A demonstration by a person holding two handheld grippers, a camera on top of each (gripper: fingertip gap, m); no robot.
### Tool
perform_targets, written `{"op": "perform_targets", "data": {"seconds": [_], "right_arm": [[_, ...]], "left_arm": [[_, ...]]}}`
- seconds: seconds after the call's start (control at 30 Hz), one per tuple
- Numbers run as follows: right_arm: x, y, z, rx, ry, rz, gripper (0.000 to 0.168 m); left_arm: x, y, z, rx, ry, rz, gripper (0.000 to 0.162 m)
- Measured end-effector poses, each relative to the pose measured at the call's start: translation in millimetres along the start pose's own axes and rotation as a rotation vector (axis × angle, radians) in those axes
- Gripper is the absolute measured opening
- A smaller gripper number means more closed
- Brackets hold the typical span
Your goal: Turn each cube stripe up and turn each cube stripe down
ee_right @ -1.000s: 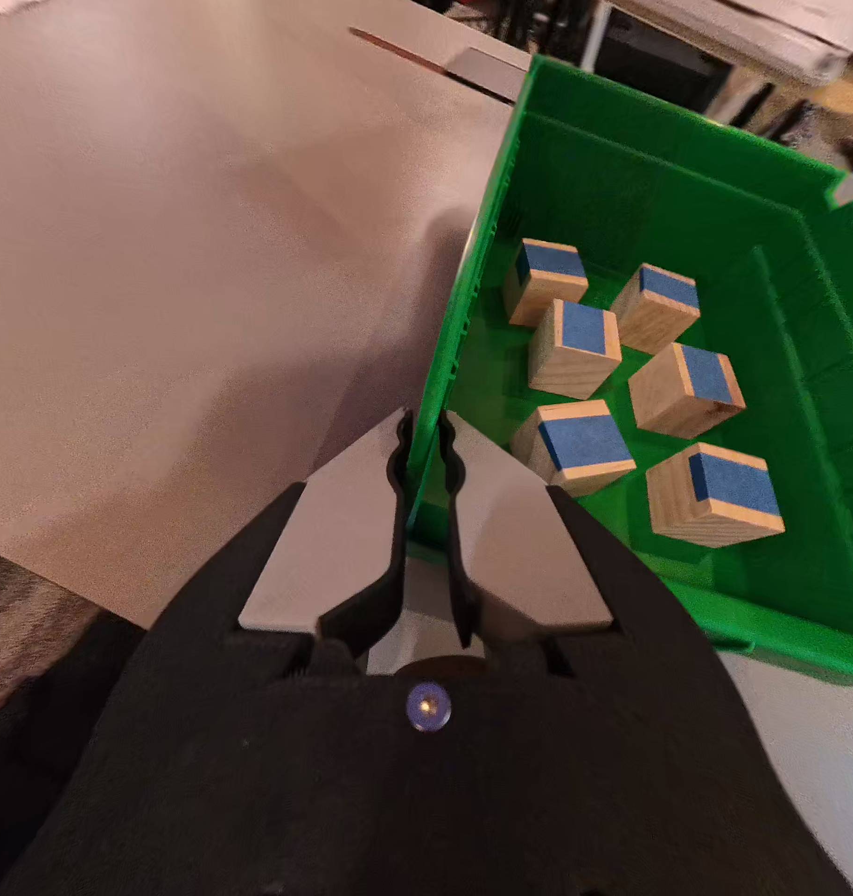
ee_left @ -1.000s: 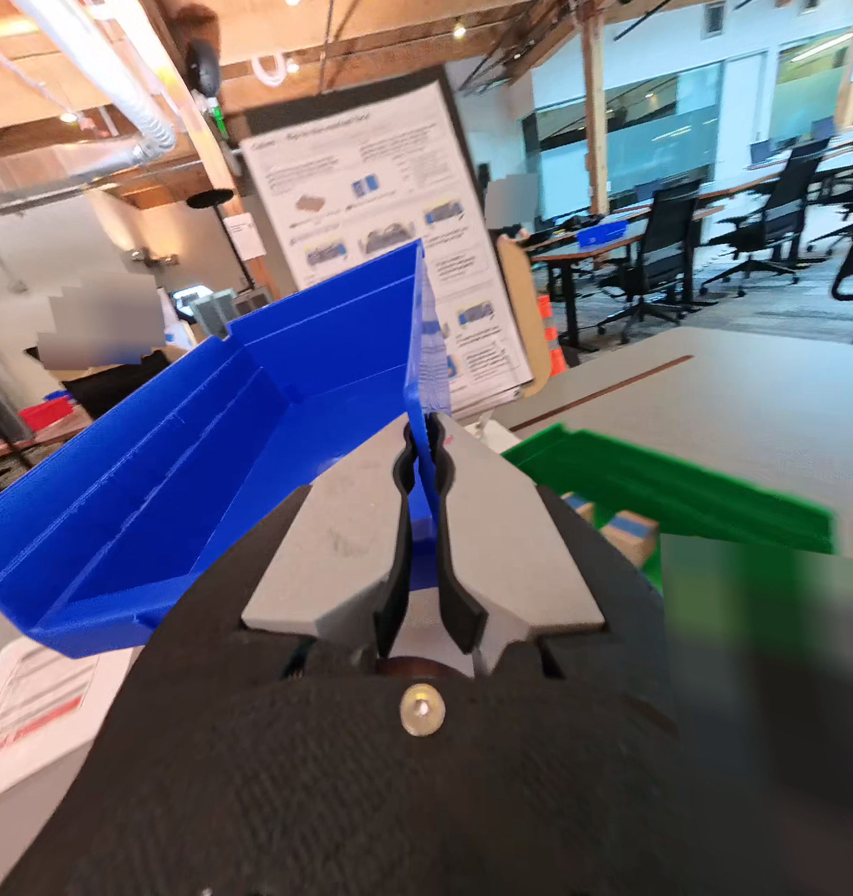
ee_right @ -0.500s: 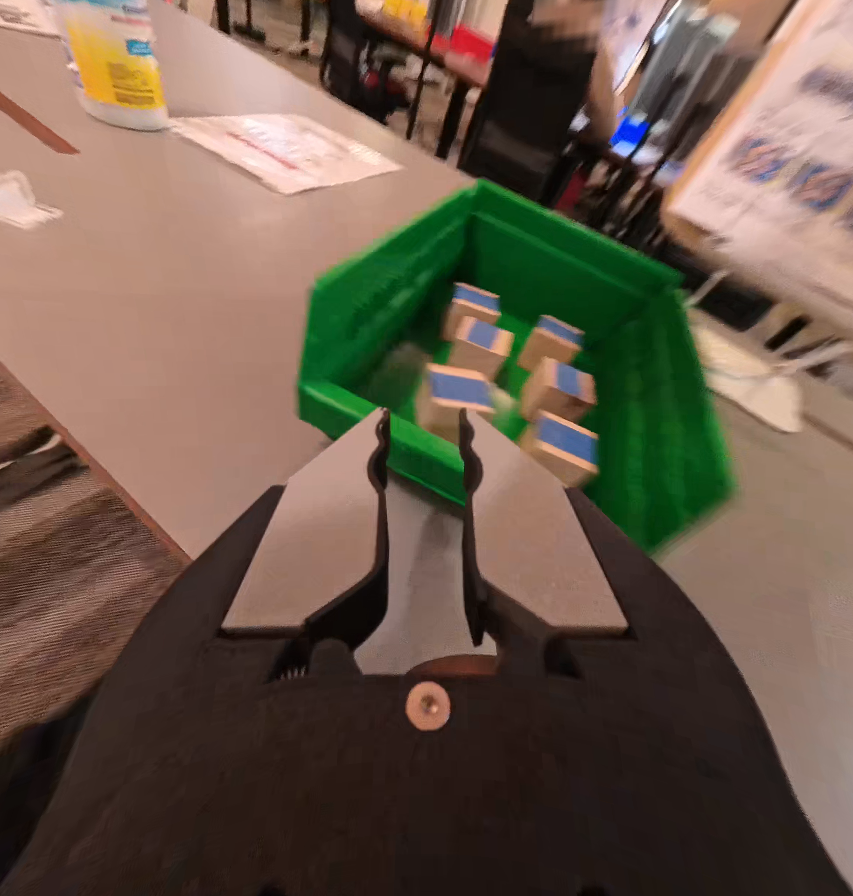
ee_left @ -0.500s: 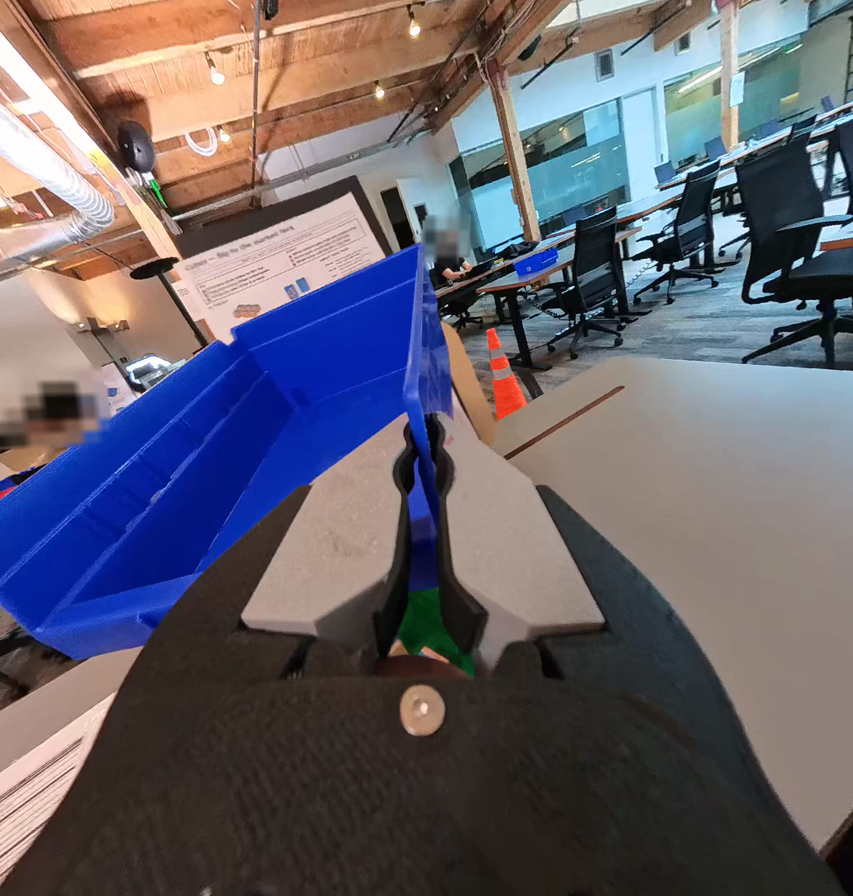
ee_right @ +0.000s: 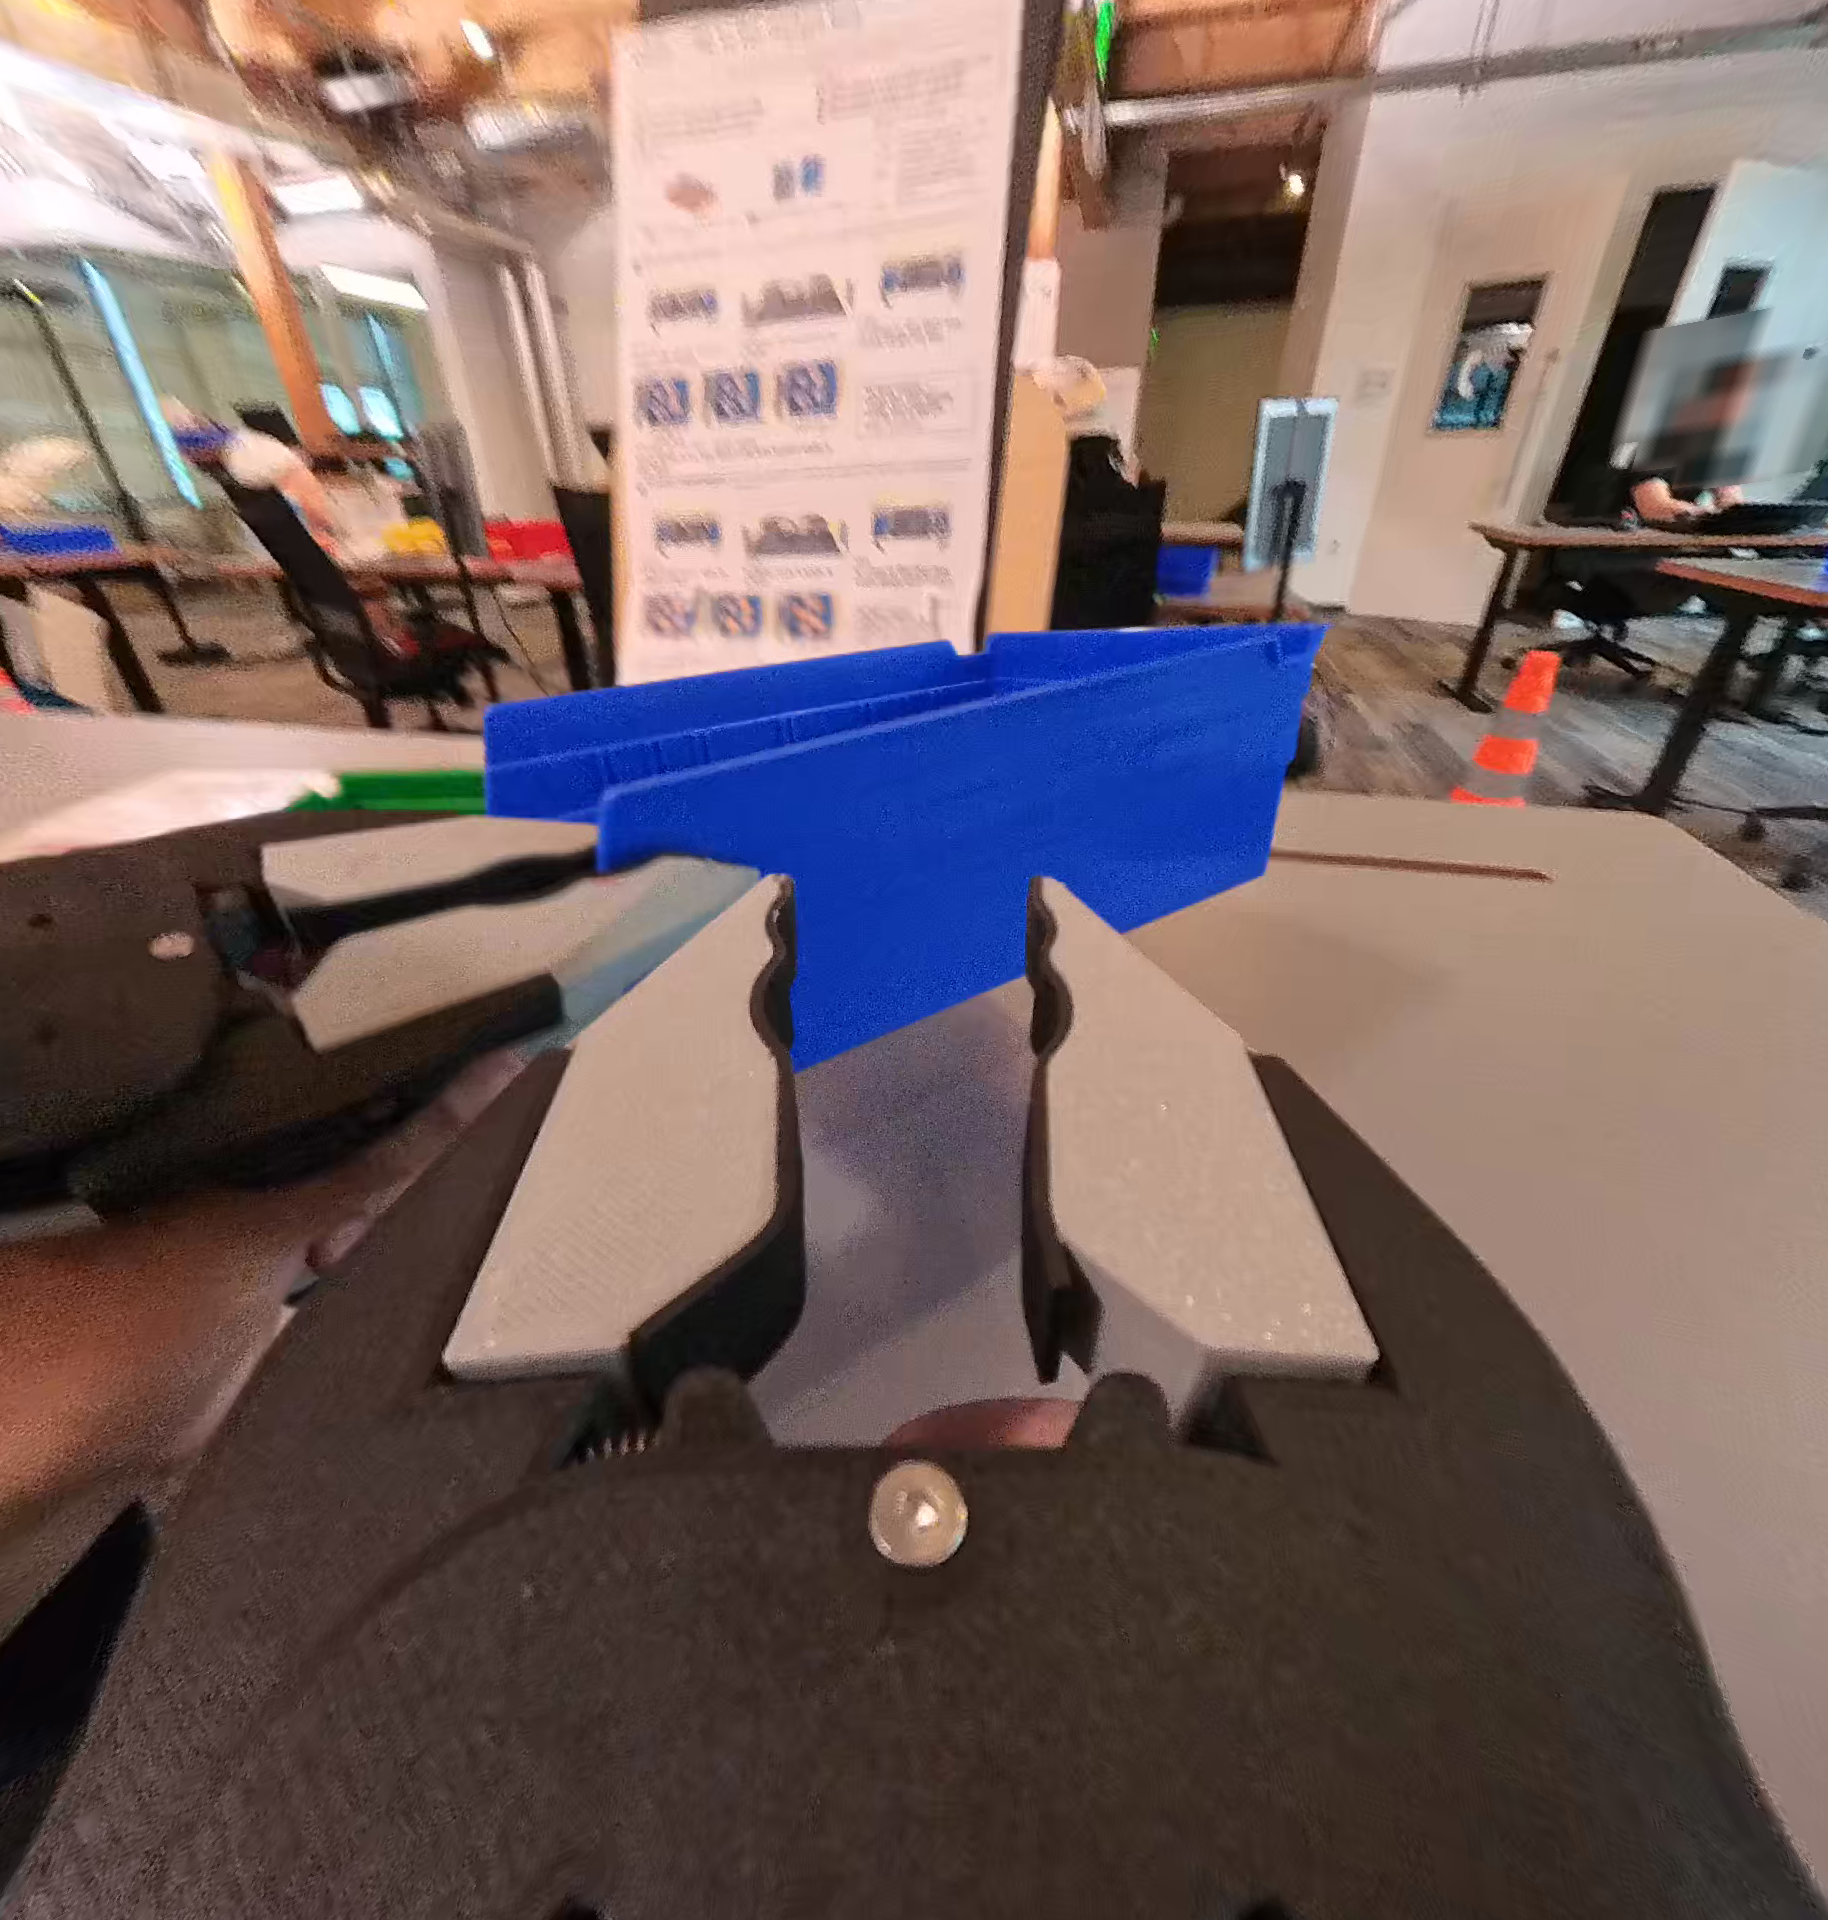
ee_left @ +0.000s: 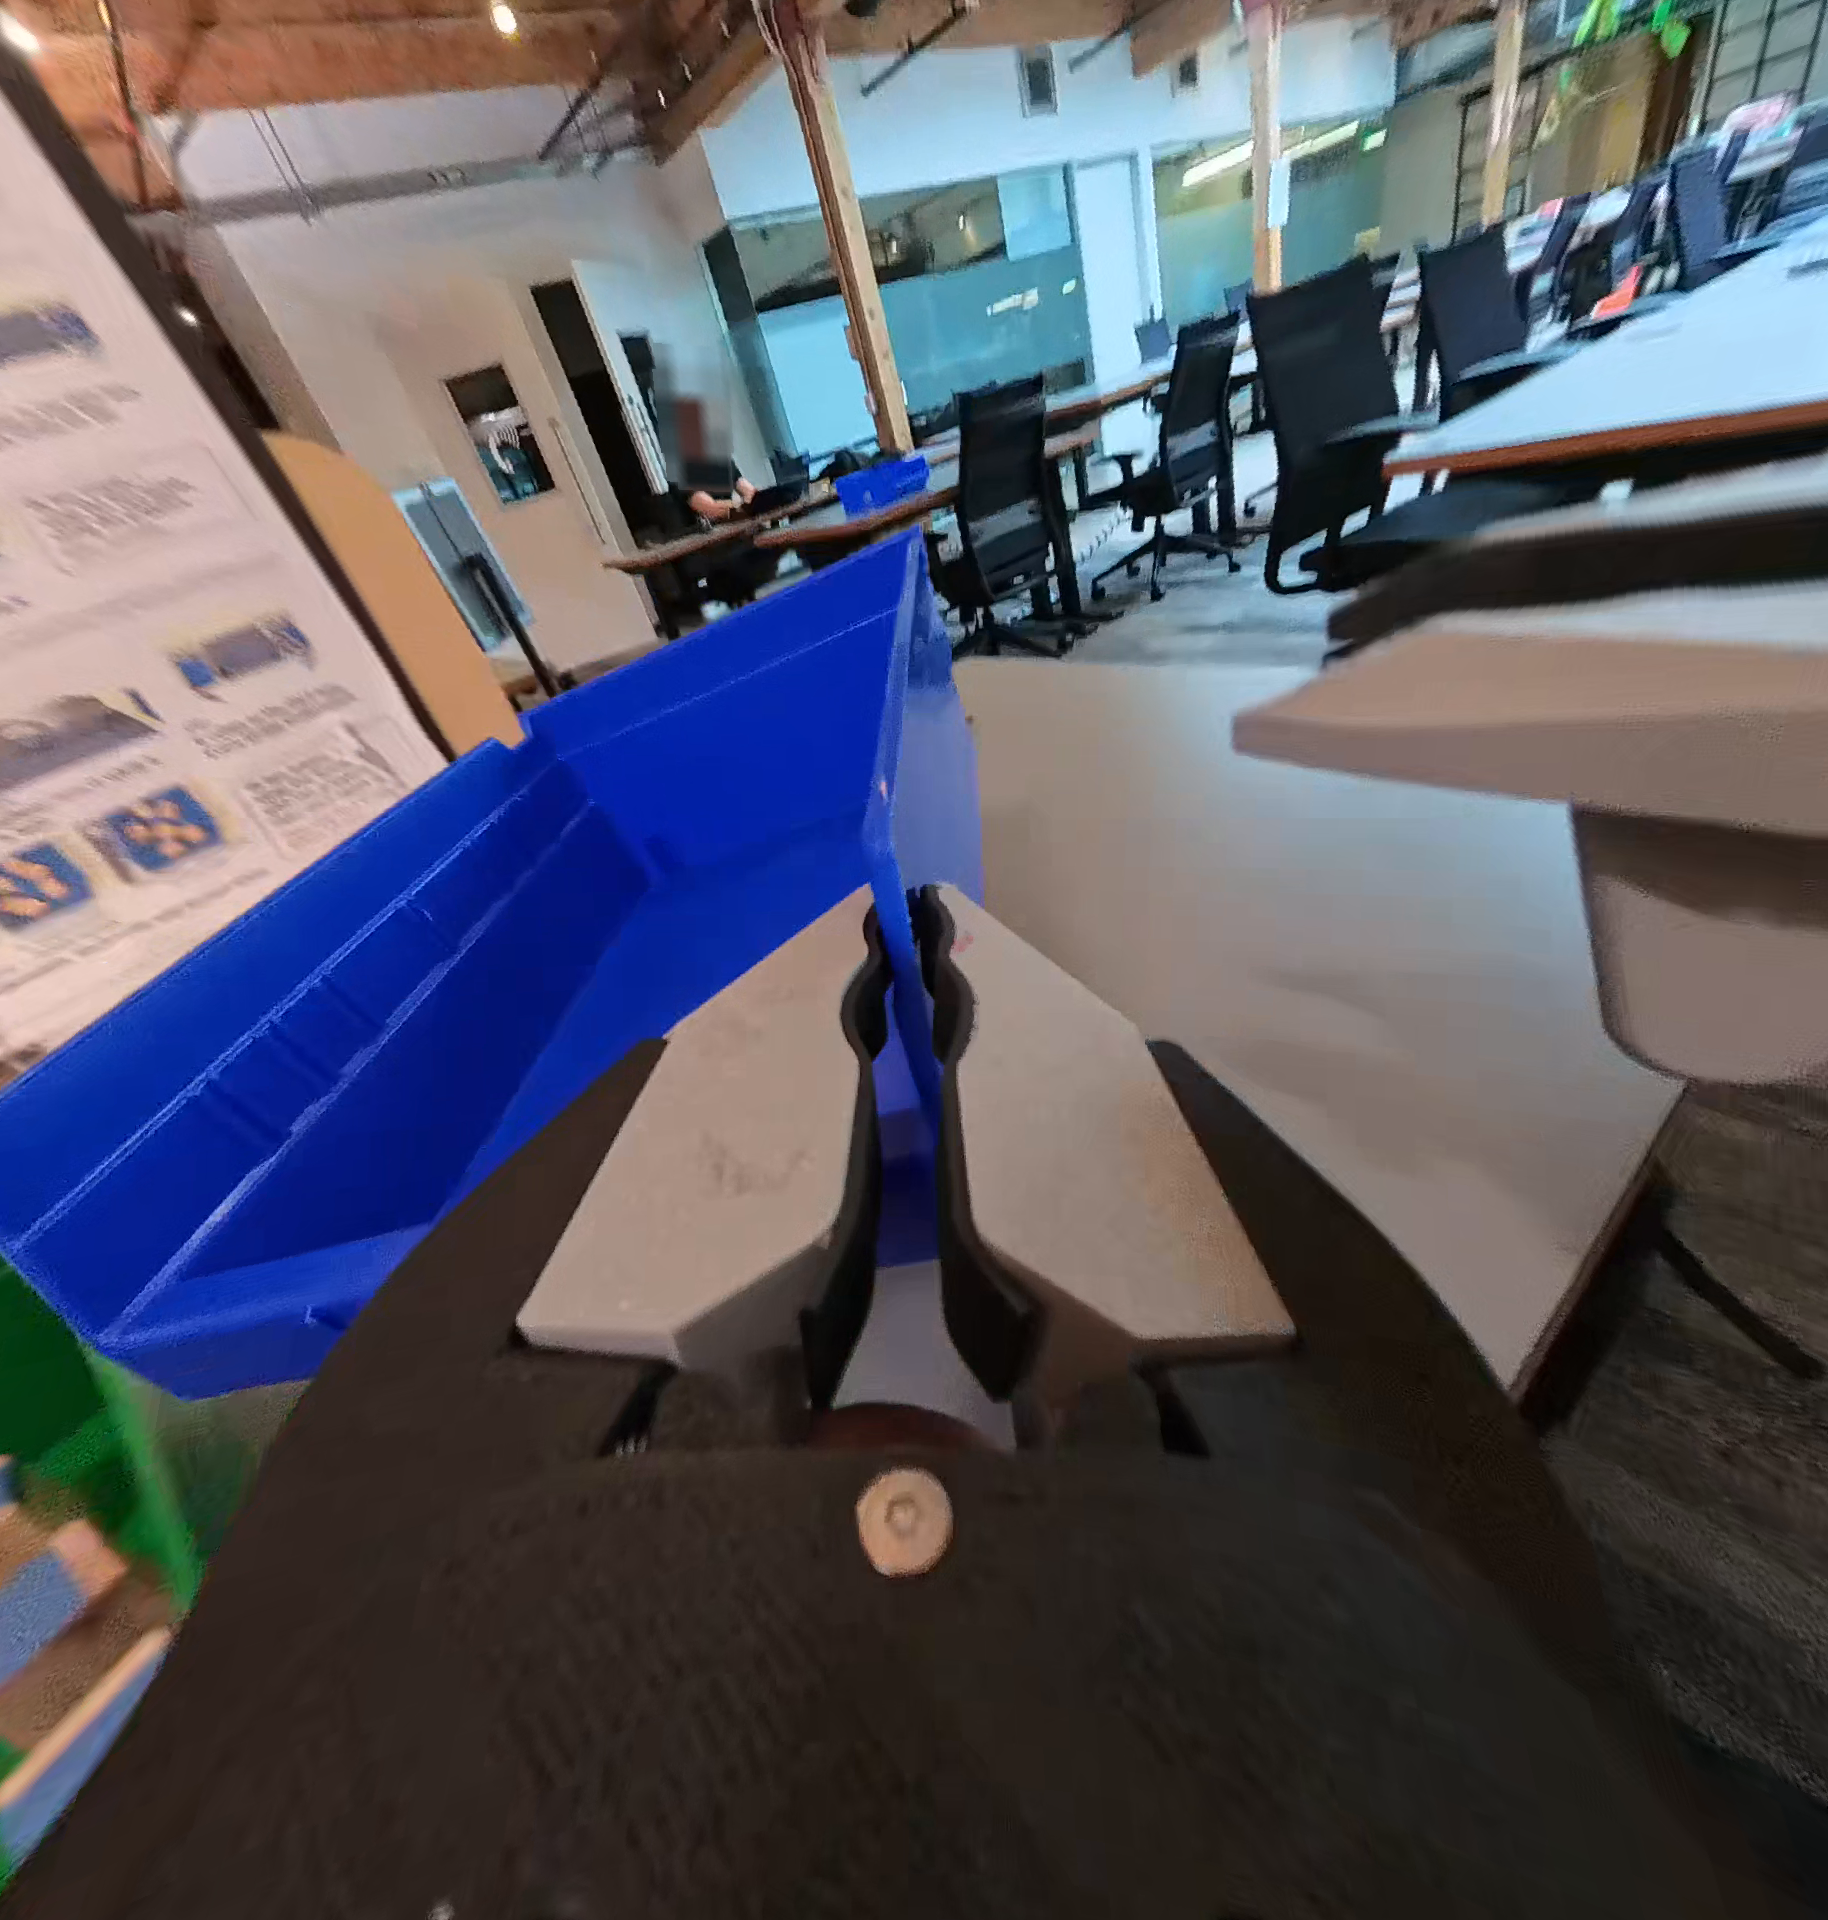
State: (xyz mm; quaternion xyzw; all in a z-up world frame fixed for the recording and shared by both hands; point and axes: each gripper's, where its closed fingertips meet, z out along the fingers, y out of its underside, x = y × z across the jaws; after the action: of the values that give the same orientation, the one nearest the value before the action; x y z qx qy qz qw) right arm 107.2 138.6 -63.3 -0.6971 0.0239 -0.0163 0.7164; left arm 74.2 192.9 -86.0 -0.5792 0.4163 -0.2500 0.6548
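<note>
Sitting in the green plastic bin at the lower left of your left wrist view, the wooden cubes with blue stripes were blurred. Your left gripper was clamped on a wall of the empty blue plastic bin. Your right gripper was spread apart, empty, above the grey table.
</note>
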Motion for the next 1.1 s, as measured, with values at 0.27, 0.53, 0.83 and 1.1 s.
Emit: {"op": "perform_targets", "data": {"seconds": [0.27, 0.53, 0.83, 1.1], "right_arm": [[30.0, 40.5, 14.6, -0.155, 0.041, -0.006, 0.037], [10.2, 67.8, 23.8, -0.261, -0.041, -0.045, 0.039], [-25.8, 153.6, 52.3, -0.577, -0.004, -0.161, 0.035], [109.0, 162.0, 42.3, -0.615, 0.325, -0.164, 0.007]], "left_arm": [[59.9, 93.7, 71.4, -0.169, 0.017, 0.011, 0.001], [45.0, 82.7, 1.7, -0.221, 0.189, -0.065, 0.044], [-140.4, 153.7, -123.4, -0.336, -0.097, -0.071, 0.037], [-282.6, 202.5, -194.4, -0.405, -0.486, -0.029, 0.0]]}}
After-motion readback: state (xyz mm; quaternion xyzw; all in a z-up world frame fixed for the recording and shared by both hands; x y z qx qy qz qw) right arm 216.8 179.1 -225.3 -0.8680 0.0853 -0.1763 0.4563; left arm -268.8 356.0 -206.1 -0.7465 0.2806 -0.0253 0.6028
